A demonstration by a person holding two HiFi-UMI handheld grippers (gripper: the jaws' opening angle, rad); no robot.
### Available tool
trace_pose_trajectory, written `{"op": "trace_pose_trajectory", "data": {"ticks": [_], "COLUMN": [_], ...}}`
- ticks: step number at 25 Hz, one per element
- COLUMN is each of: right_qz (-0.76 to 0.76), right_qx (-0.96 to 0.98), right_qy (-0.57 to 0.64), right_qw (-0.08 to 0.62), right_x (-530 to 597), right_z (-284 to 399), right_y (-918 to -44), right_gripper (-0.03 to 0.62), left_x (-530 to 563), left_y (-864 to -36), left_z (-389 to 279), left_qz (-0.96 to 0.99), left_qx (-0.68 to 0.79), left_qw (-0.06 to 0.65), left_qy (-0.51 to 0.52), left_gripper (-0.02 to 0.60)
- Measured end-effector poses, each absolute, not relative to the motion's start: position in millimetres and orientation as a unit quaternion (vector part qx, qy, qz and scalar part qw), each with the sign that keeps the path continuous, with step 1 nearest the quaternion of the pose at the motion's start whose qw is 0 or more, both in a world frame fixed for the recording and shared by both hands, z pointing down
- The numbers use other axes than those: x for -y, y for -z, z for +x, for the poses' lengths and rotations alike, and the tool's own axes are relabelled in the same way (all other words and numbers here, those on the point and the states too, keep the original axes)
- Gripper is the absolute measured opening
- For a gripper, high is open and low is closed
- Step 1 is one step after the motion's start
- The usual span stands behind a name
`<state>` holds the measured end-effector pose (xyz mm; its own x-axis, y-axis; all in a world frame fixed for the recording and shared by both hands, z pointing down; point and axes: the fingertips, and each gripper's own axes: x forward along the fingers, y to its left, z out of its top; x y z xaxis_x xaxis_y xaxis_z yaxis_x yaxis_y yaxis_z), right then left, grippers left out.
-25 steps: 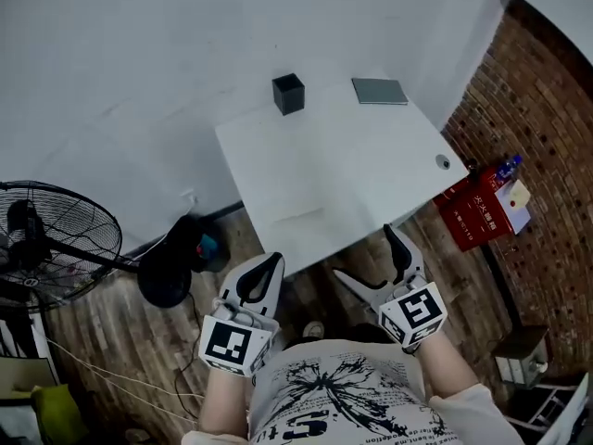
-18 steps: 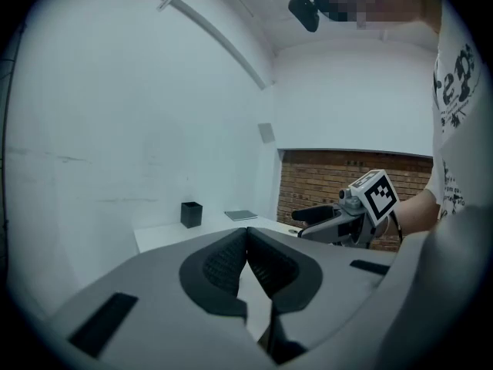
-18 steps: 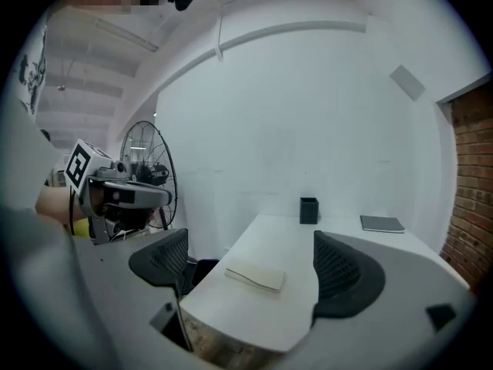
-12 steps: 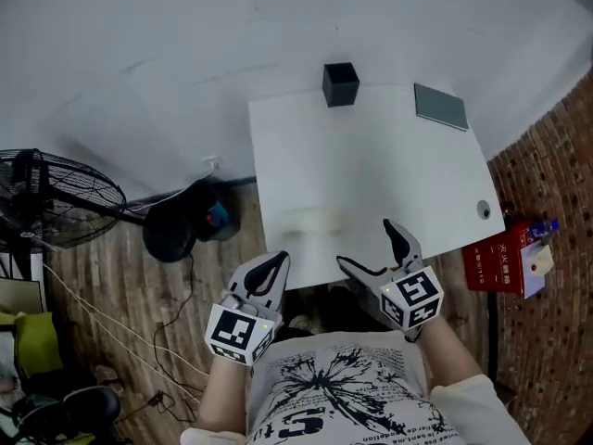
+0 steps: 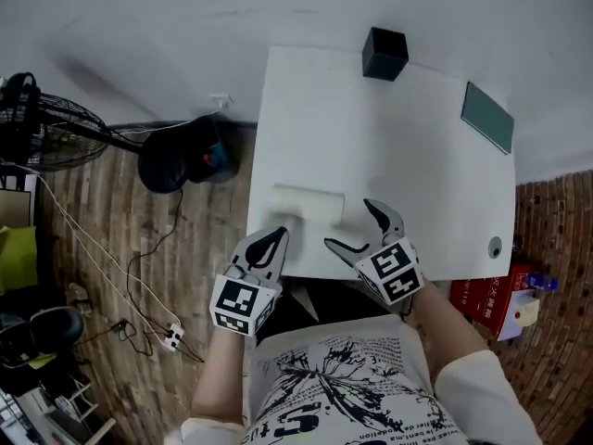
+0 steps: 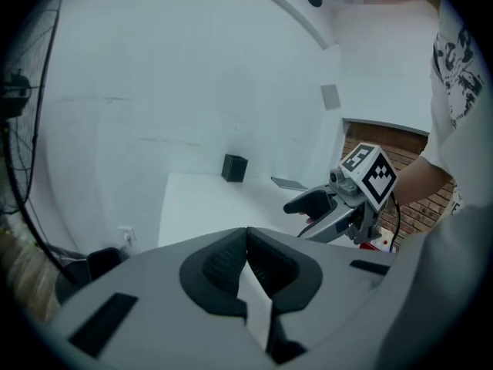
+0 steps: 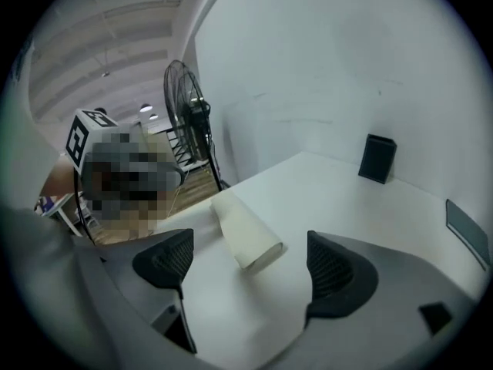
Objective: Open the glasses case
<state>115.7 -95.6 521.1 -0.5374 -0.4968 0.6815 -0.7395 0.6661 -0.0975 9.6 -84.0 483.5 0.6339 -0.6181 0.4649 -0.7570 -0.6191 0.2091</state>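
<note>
- The glasses case lies on the white table, close to its near-left edge.
- Your right gripper is just beside the case. Its jaws are spread wide but have just been closing a little, with nothing between the pads.
- Your left gripper is at the table's near edge, its jaws pressed together and empty.
- A black box stands at the far edge.

The table is mostly bare: open surface runs from the case, lying near the front edge, to the far side. Only 3 things stand beyond it: a black box at the far edge by the wall, a grey slab far right, and a small disc near the right edge. Left of the table, a fan and cables crowd the floor.
</note>
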Motion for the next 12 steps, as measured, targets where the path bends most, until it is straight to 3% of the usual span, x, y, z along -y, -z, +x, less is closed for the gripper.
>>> {"op": "trace_pose_trajectory", "data": {"ticks": [6,12], "right_qz": [0.273,0.223], "right_qx": [0.86,0.854], "right_qy": [-0.143,-0.1], "right_qw": [0.408,0.459], "right_x": [108.2,117.7], "right_z": [107.2,96.6], "right_y": [-567.1,-584.9], "right_gripper": [0.455,0.402], "left_x": [92.3,100.0], "left_y": [-543.3,-572.2], "left_z": [13.0,13.0], "left_qz": [0.847,0.837], "left_qx": [0.421,0.429], "left_qw": [0.23,0.219], "left_qy": [-0.229,-0.26], "left_gripper": [0.013,0.012]}}
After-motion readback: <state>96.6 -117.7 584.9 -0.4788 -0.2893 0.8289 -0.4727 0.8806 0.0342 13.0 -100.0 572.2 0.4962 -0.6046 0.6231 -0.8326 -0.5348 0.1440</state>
